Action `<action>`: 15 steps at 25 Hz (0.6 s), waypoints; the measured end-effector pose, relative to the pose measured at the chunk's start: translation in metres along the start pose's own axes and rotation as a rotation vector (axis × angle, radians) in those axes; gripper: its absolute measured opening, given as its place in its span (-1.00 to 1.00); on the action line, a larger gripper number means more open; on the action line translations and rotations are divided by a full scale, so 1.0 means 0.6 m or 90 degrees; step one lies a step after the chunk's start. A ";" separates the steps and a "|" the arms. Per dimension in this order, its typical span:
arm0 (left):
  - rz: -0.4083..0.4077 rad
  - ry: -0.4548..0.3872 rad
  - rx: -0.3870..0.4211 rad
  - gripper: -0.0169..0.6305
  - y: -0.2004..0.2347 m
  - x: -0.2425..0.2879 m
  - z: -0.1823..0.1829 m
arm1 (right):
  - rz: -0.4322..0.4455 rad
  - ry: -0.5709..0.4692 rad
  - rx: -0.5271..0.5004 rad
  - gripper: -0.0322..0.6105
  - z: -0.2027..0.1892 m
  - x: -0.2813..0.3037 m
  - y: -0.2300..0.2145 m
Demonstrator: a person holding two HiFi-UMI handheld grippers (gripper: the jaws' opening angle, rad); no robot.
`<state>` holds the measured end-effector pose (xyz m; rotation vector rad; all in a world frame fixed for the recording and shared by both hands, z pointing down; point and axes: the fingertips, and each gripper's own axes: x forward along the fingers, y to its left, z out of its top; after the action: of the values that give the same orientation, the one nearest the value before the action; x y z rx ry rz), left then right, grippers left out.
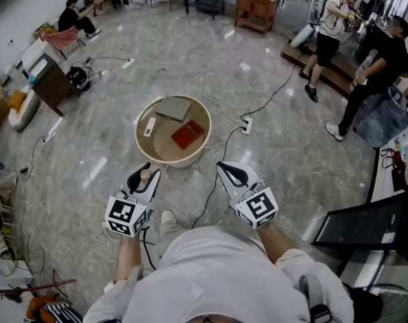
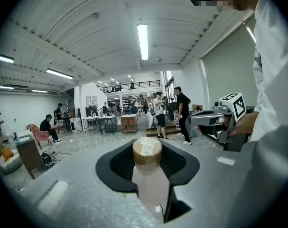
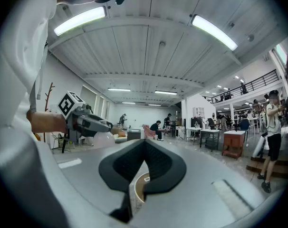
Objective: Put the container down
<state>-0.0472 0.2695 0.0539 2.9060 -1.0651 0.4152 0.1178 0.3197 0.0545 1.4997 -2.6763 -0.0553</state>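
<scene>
One container [image 2: 147,172], a cloudy pink bottle with a tan cap, sits upright, pinched in the left gripper's [image 1: 149,170] fingers above the floor, short of the round tabletop [image 1: 165,150]. The right gripper's [image 1: 223,166] fingers are pressed together, empty. The tabletop carries one grey slab [image 1: 174,108], one red box [image 1: 188,134] and one white strip [image 1: 149,126], with its near edge bare.

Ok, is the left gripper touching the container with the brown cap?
Touching. The left gripper view shows the left gripper with its jaws closed against both sides of the container.
</scene>
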 end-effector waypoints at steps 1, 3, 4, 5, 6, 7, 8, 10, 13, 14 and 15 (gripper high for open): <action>0.001 0.002 0.000 -0.56 0.001 0.000 -0.001 | 0.002 0.001 -0.001 -0.89 0.000 0.001 0.000; 0.004 0.006 -0.001 -0.56 0.001 0.000 -0.003 | 0.005 0.002 -0.001 -0.89 0.000 0.002 -0.002; 0.005 0.008 -0.001 -0.56 0.000 0.002 -0.003 | 0.006 0.002 -0.001 -0.89 -0.001 0.001 -0.004; 0.005 0.009 -0.001 -0.56 -0.001 0.004 -0.003 | 0.006 0.002 0.001 -0.89 -0.001 -0.001 -0.006; 0.005 0.010 -0.001 -0.56 -0.002 0.006 -0.003 | 0.006 0.003 0.002 -0.89 -0.002 -0.003 -0.009; 0.004 0.010 0.000 -0.56 -0.003 0.008 -0.003 | 0.005 0.003 0.003 -0.89 -0.003 -0.004 -0.010; 0.004 0.010 0.000 -0.56 -0.003 0.010 -0.003 | 0.005 0.004 0.002 -0.89 -0.004 -0.005 -0.012; 0.002 0.010 0.001 -0.56 -0.004 0.014 -0.003 | 0.004 0.005 0.000 -0.89 -0.005 -0.006 -0.013; -0.002 0.012 0.000 -0.56 -0.009 0.017 -0.005 | 0.004 0.007 0.000 -0.89 -0.008 -0.009 -0.016; -0.002 0.013 -0.001 -0.56 -0.010 0.018 -0.005 | 0.004 0.008 0.001 -0.89 -0.008 -0.010 -0.016; -0.003 0.014 -0.001 -0.56 -0.011 0.019 -0.006 | 0.004 0.006 0.002 -0.89 -0.008 -0.011 -0.017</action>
<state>-0.0356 0.2678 0.0605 2.8948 -1.0561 0.4451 0.1301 0.3199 0.0583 1.4876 -2.6749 -0.0426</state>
